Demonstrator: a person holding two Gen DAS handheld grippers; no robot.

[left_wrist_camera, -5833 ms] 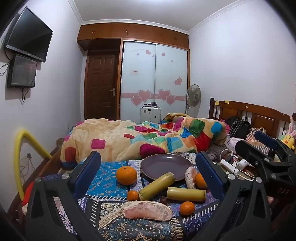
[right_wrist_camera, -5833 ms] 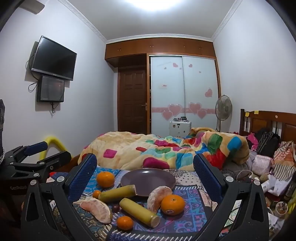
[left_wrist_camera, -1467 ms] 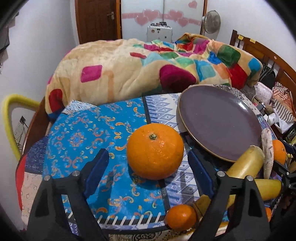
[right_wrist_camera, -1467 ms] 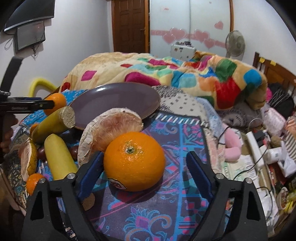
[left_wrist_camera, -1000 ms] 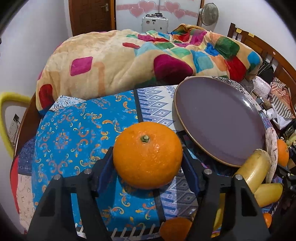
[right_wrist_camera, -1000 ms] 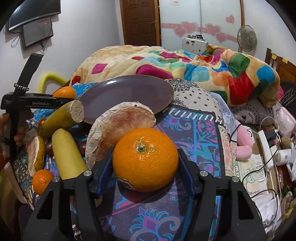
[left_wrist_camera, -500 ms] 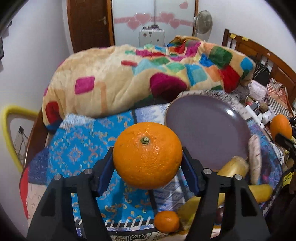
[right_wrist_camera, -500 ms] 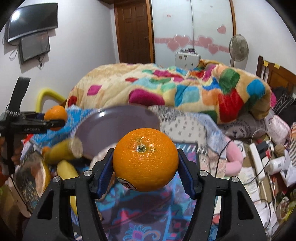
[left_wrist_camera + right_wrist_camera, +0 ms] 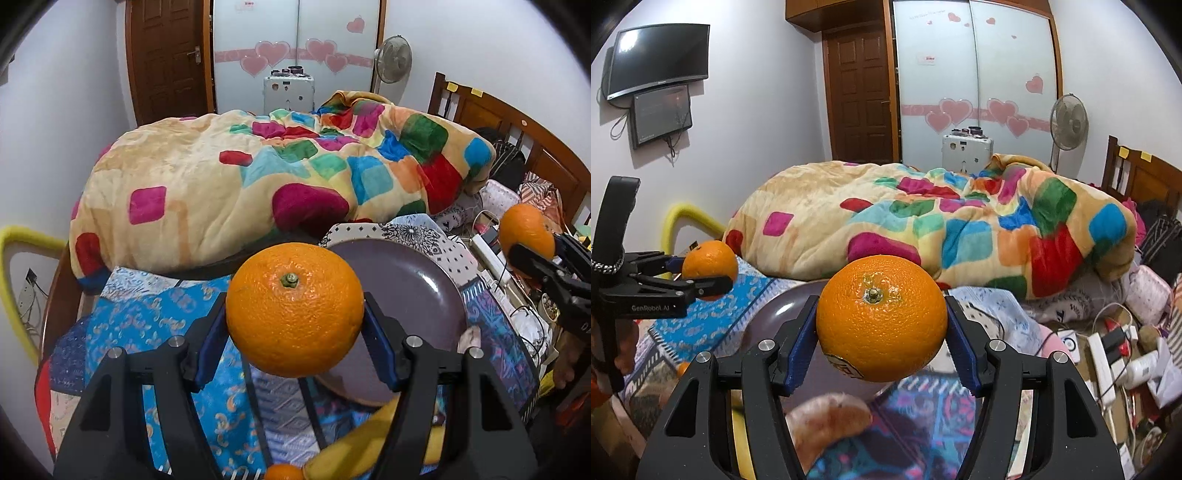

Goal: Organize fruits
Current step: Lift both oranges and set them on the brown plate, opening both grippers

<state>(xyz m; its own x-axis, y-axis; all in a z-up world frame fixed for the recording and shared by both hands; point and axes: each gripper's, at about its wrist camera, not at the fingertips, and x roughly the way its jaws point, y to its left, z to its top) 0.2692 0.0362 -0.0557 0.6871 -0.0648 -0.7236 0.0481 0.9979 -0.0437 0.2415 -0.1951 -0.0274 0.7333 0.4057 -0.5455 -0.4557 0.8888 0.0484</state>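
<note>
My left gripper [image 9: 295, 343] is shut on a large orange [image 9: 294, 308], held in the air above the patterned cloth, just left of the purple plate [image 9: 417, 295]. In the right wrist view my right gripper [image 9: 881, 345] is shut on a second large orange [image 9: 881, 317], lifted over the near edge of the purple plate [image 9: 775, 314]. Each view catches the other hand: the right-held orange [image 9: 526, 229] at the far right, the left-held orange [image 9: 710, 264] at the left. A peeled pomelo segment [image 9: 827, 417] lies blurred below the right gripper.
A yellow banana-like fruit [image 9: 354, 450] and a small tangerine [image 9: 284, 473] lie at the table's near edge. A colourful blanket [image 9: 258, 184] covers the bed behind. Cables, a power strip [image 9: 1102, 363] and clutter fill the right side. A yellow tube [image 9: 14, 236] curves at the left.
Both grippers closed on their oranges and lifted them off the cloth; over the last second both rose higher, and the table now sits lower in each view.
</note>
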